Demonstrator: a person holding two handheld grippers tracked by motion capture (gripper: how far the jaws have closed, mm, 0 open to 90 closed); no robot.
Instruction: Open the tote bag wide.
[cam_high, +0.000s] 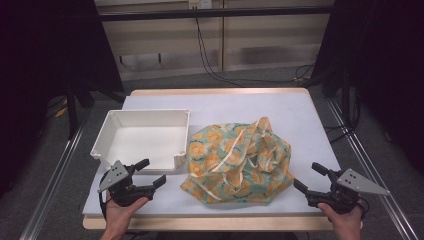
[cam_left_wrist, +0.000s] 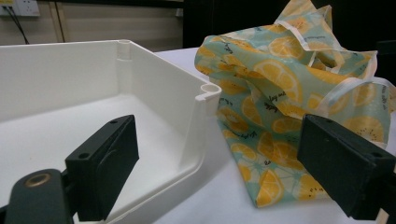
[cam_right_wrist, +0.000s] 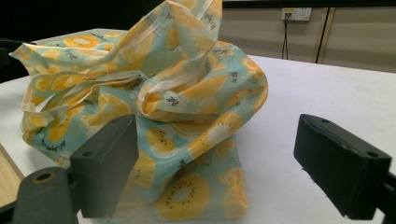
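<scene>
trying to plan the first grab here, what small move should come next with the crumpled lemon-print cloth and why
Probably ease the right gripper forward to the near right edge of the cloth. Both grippers stand open and apart from it, the left gripper sitting by the white bin. The cloth lies bunched on the table beside the bin, so an edge has to be caught before anything else can happen.

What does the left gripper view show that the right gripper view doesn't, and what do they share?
Left gripper view: the white rectangular plastic tray, empty, its near corner beside the cloth, seen between the open jaws of the left hand-held gripper.
Right gripper view: a wide bare stretch of the white tabletop to the cloth's right, and a wall socket with a black cable, seen past the open right hand-held gripper.
Both: the crumpled teal cloth with orange-slice print and cream trim, lying ungripped ahead of the jaws.
</scene>
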